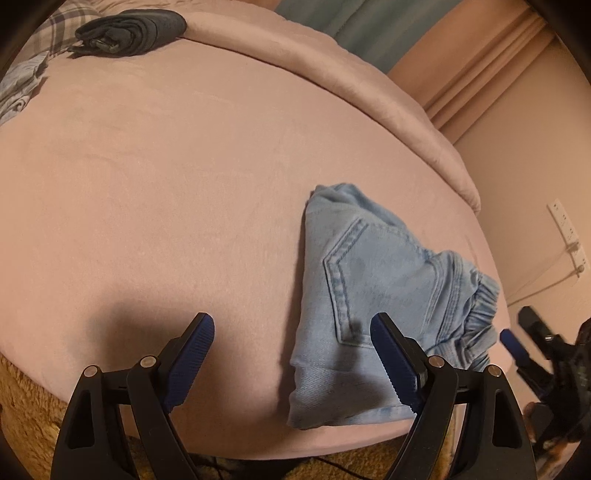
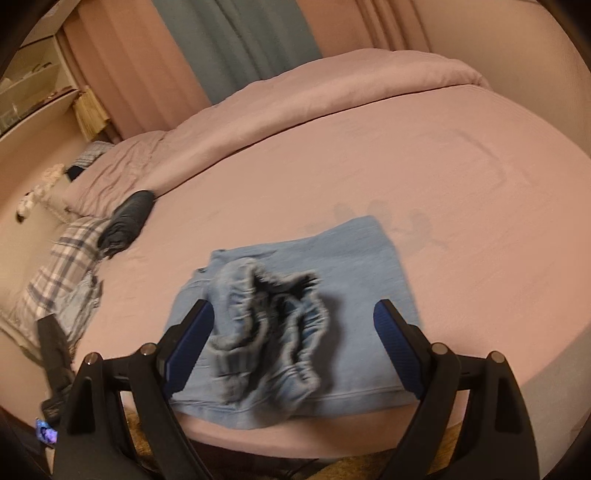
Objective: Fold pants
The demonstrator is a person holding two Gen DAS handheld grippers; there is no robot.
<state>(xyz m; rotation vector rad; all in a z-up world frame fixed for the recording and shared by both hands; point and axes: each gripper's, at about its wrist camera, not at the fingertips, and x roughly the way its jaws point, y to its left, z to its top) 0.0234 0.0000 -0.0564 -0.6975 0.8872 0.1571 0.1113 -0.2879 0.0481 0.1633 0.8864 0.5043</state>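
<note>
Light blue denim pants (image 1: 369, 295) lie folded into a compact bundle near the front edge of the pink bed (image 1: 184, 184), back pocket up and elastic waistband to the right. My left gripper (image 1: 291, 343) is open and empty, just left of and above the bundle. In the right wrist view the pants (image 2: 295, 325) lie with the bunched waistband (image 2: 266, 332) nearest. My right gripper (image 2: 293, 332) is open and empty, its jaws either side of the waistband without touching it. The right gripper also shows in the left wrist view (image 1: 535, 343).
A folded dark garment (image 1: 136, 31) (image 2: 129, 221) lies at the far side of the bed beside a plaid pillow (image 2: 59, 280) and a crumpled light blue cloth (image 1: 18, 85). A rolled pink duvet (image 2: 332, 96) runs along the back. Wall sockets (image 1: 569, 236) are on the right.
</note>
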